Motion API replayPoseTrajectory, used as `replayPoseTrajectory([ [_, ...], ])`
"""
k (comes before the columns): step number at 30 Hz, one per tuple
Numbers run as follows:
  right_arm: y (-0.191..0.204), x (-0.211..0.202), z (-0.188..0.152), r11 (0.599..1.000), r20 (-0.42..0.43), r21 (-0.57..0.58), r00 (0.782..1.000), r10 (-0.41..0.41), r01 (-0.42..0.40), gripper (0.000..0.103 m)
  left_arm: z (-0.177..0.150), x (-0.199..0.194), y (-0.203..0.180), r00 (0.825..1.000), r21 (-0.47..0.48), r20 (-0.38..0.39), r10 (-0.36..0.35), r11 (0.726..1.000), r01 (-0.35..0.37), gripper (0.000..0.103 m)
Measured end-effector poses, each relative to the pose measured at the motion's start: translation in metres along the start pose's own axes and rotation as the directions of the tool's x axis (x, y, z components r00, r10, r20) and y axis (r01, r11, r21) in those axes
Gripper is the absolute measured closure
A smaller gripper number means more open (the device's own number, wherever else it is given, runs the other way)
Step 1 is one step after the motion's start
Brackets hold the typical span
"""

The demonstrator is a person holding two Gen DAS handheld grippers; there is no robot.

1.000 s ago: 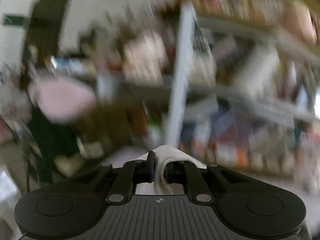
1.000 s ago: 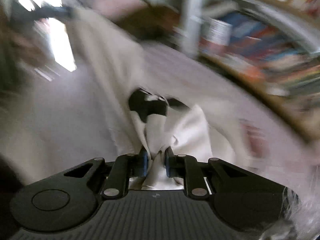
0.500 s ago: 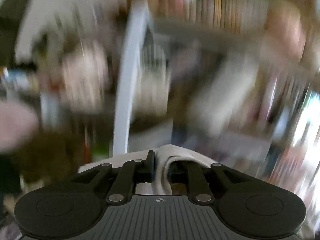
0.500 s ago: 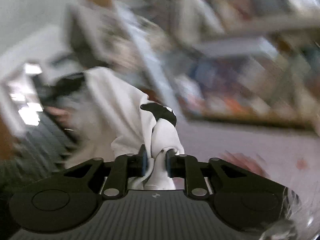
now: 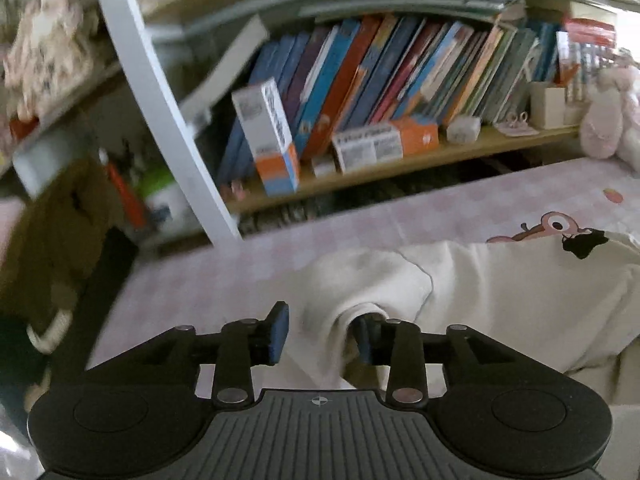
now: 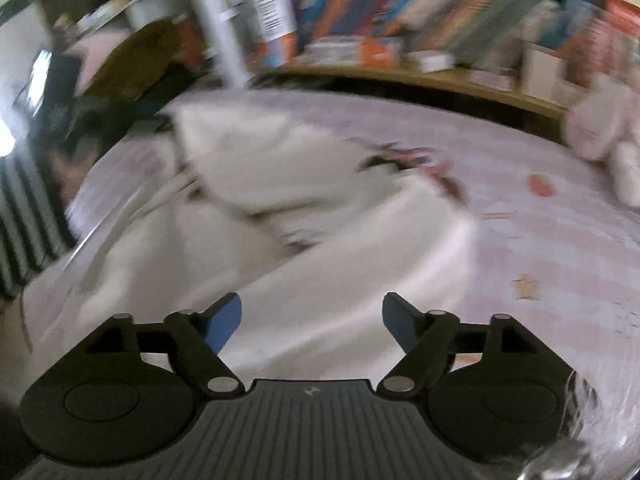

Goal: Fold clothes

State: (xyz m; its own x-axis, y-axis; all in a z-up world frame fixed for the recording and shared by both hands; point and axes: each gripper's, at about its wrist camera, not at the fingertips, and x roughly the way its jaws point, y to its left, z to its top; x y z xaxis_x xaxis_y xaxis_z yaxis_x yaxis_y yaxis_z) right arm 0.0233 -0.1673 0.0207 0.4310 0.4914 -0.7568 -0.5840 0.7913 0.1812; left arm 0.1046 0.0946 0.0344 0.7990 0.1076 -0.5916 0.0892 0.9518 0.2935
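Both tongs, left (image 5: 320,330) and right (image 6: 312,322), now parted, releasing the cream cotton garment with black print (image 5: 500,296) onto the pink checked bedsheet (image 5: 360,220); laid out, apparently ready for folding.

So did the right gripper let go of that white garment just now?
Yes. The right gripper was clamped on the white garment; its jaws now stand wide apart, and the cloth lies on the pink bedsheet.
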Motion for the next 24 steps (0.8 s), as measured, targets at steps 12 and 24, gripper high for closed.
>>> replayPoseTrajectory([
  [12, 0.029, 0.037, -0.012, 0.989, -0.057, -0.084, 0.990, -0.128, 0.123, 0.067, -0.037, -0.023, -0.041, 0.998, 0.425, 0.035, 0.053, 0.903, -0.063, 0.049],
  [24, -0.082, -0.062, -0.024, 0.848, 0.036, 0.254, 0.872, -0.489, 0.465, 0.096, -0.054, -0.001, -0.080, 0.987, 0.692, 0.125, 0.098, 0.704, -0.158, 0.056],
])
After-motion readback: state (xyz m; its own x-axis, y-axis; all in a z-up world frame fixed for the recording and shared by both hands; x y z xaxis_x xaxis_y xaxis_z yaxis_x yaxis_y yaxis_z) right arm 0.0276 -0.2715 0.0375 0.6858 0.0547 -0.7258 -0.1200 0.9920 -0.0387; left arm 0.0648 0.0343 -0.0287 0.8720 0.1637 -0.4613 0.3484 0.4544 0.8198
